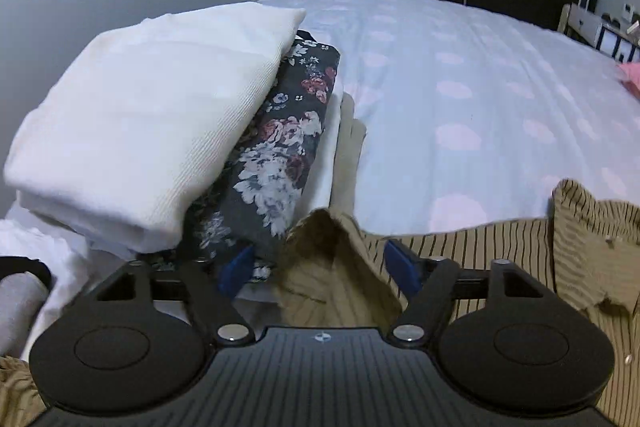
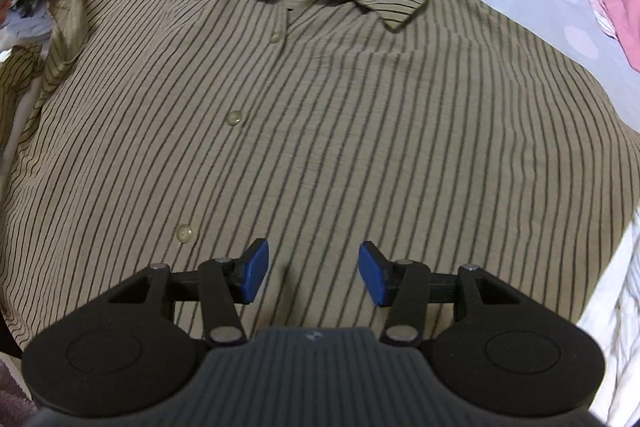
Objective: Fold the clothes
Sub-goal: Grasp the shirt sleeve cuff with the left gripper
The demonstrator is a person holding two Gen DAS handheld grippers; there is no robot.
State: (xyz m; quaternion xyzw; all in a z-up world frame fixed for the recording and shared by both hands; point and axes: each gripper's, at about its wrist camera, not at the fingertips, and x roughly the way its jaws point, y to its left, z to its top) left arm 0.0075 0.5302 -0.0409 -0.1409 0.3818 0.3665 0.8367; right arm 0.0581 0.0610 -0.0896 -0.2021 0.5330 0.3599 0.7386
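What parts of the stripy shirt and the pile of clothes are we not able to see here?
- Striped shirt, right wrist view: its bottom hem is hidden behind the right gripper.
- The shirt's left sleeve: cut off by the picture edge in both views.
- Folded pile, left wrist view: lower layers are covered by the white top piece and the floral garment.
- In the right wrist view the pile is small and blurred.

No legible text, labels, brands or numbers anywhere; small emblem on each claw housing unreadable.

Striped shirt's (image 2: 320, 115) hem behind the tongs, left sleeve blurred.
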